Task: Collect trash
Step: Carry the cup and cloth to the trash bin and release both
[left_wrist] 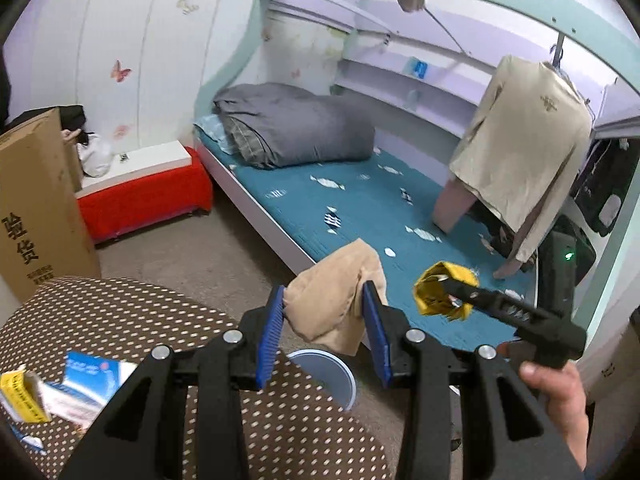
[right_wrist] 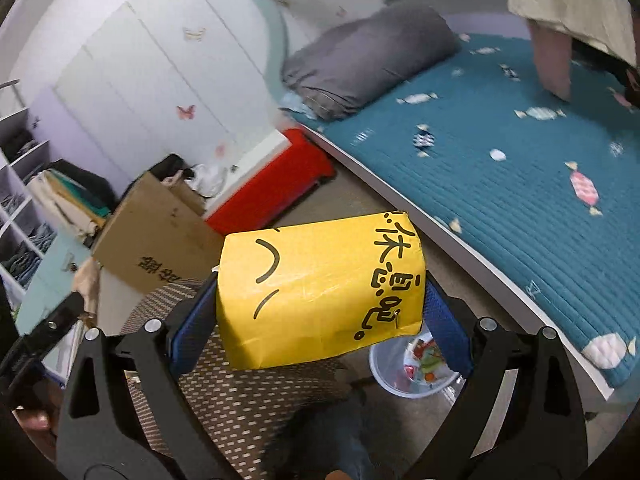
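Left gripper (left_wrist: 324, 312) fingers clamped part-way on crumpled tan rag (left_wrist: 336, 296), above dotted table (left_wrist: 120, 312). Right gripper (right_wrist: 320, 308) fingers clamped on yellow packet (right_wrist: 320, 292). Bin (right_wrist: 416, 364) on floor below, wrappers inside. Both pieces lifted, not yet dropped; more litter (left_wrist: 60, 384) left on table.

Beside the teal candy-print quilted bed mat (right_wrist: 520, 200), a yellow paper pack (right_wrist: 320, 292) is showing black lettering; the red box (right_wrist: 272, 188) glowing.
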The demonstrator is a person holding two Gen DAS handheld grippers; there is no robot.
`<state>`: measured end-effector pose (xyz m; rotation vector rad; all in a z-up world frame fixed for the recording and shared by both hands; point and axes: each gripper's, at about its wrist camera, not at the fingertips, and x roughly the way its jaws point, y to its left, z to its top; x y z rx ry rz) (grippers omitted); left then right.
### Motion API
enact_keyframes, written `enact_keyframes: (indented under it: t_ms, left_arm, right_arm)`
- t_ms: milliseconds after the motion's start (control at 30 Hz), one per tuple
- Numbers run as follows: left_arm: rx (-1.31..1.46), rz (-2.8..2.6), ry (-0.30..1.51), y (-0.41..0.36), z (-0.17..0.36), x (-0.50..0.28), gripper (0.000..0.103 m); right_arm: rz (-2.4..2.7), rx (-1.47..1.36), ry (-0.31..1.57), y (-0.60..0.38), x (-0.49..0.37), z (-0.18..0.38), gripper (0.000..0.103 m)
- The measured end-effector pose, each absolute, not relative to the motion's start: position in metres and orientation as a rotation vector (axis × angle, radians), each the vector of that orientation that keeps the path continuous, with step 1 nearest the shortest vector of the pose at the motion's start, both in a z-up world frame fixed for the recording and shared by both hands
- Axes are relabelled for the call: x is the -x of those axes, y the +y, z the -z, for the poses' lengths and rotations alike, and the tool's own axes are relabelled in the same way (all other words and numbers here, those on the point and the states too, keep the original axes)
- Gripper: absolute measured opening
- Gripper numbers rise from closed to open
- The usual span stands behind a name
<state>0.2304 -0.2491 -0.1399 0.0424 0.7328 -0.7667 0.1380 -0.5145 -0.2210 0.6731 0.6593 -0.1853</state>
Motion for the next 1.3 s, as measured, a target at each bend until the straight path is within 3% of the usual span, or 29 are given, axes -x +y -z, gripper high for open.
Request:
enact_keyframes:
  t_ms: [667, 933, 1033, 1100, 1133, 1300]
  left_arm:
    - [-0.185, 0.797, 0.946, -0.348, 0.228, -0.279, 0.038]
    - [-0.265, 0.821, 1.023, -0.378, 0.261, -0.284, 0.039]
    - [-0.29, 0.837, 1.052, -0.389, 0.27, -0.285, 0.049]
    - [-0.298, 0.841, 1.053, -0.393, 0.272, -0.286, 0.081]
    - [-0.301, 0.828, 1.04, -0.393, 0.271, -0.286, 0.088]
    - [-0.28, 0.767, 0.993, -0.379, 0.257, -0.284, 0.092]
  right_arm:
    - [0.224, -0.867, 0.97, -0.543, -0.209, 0.379, 0.097]
    - [0.295, -0.905, 0.851, -0.563, -0.172, 0.351, 0.097]
    - [0.32, -0.903, 0.8, -0.572, -0.155, 0.334, 0.097]
    - [0.328, -0.888, 0.773, -0.574, -0.146, 0.32, 0.097]
    - [0.328, -0.883, 0.765, -0.573, -0.142, 0.315, 0.097]
    - [0.329, -0.838, 0.748, -0.562, -0.134, 0.294, 0.097]
